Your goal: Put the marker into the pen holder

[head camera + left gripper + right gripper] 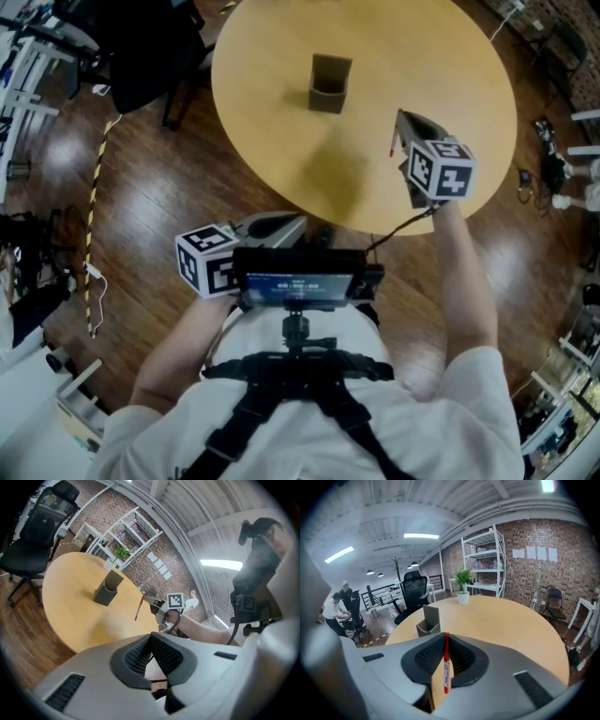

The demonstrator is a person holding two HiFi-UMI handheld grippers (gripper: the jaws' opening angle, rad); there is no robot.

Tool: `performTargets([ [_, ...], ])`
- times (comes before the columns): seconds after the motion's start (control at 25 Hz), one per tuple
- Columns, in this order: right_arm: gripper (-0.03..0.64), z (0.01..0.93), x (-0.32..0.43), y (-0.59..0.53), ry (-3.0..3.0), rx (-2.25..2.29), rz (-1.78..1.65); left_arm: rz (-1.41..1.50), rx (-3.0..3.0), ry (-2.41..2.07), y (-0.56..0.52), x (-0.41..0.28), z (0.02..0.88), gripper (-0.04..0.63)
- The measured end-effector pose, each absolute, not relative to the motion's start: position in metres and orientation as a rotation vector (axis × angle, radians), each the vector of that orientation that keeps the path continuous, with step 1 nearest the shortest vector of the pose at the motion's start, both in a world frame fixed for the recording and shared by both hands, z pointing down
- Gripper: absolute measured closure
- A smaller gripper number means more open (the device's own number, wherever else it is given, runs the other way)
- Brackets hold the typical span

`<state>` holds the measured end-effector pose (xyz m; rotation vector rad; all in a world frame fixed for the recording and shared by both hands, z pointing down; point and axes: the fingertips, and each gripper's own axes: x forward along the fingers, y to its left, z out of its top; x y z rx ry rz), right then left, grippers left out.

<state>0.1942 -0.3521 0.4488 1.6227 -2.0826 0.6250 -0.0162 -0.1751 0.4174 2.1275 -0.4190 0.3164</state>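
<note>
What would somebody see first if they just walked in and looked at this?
Probably the red marker, pinched between the jaws of the right gripper and held above the big round wooden table. Next is the dark pen holder, standing on the table farther out, apart from the marker. The left gripper sits shut and empty by the table's near edge.

The slim red marker [446, 663] stands upright, clamped in the right gripper [446, 656]. The dark grey square pen holder [329, 84] stands upright on the round wooden table [450, 84].
</note>
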Motion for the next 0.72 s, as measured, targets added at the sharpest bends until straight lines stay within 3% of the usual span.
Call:
performTargets([
  [0.4,0.588,0.369,0.133,-0.433,-2.347,1.745,0.442,0.273,2.104,-0.53,-0.177,-0.031,0.418,0.598],
  [0.72,0.588,0.378,0.087,-0.475,-2.37,1.729,0.439,0.241,2.067,-0.592,-0.179,-0.05,0.42,0.599],
])
